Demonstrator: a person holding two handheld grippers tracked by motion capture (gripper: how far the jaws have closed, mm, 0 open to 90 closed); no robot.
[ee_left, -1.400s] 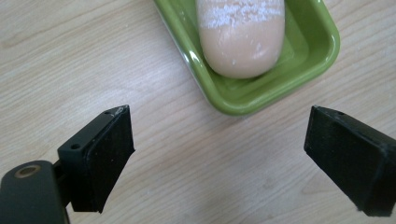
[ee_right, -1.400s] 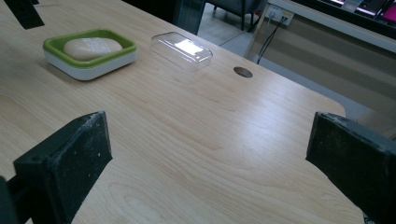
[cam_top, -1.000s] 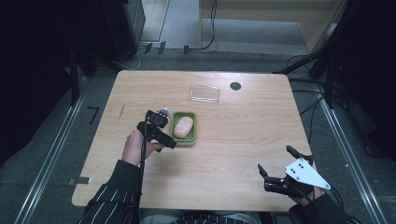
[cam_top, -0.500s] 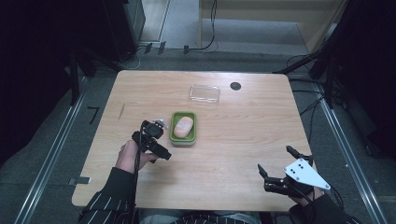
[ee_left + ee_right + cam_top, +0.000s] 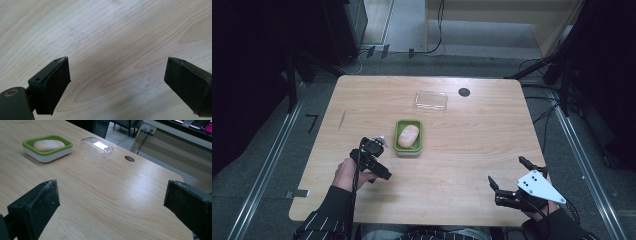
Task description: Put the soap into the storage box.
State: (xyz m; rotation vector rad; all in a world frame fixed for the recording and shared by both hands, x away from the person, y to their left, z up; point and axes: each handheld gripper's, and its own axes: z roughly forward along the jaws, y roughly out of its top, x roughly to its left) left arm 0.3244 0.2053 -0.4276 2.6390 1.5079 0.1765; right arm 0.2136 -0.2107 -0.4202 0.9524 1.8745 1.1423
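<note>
Since a second ago the left gripper (image 5: 379,157) has drawn back from the green dish (image 5: 408,137) toward the person, from right beside the dish's near-left corner to a spot lower and farther left on the surface (image 5: 462,150). The right gripper (image 5: 507,182) has stayed put. The dish and its contents have not shifted.

From above, the dish sits near the middle of the surface with a pale oval soap (image 5: 408,134) lying inside it. The left gripper is now at about 8 o'clock from the dish, near it but apart. Its fingers (image 5: 56,85) stand open, with bare wood grain between them and nothing held.

A clear lid (image 5: 431,100) lies flat at about 1 o'clock from the dish, apart from it. A small dark hole (image 5: 464,92) in the surface is just beyond the lid, at 2 o'clock from it.

The right gripper rests at about 5 o'clock from the dish, well apart, close to the near edge. Its fingers (image 5: 37,210) are also spread open and empty.
</note>
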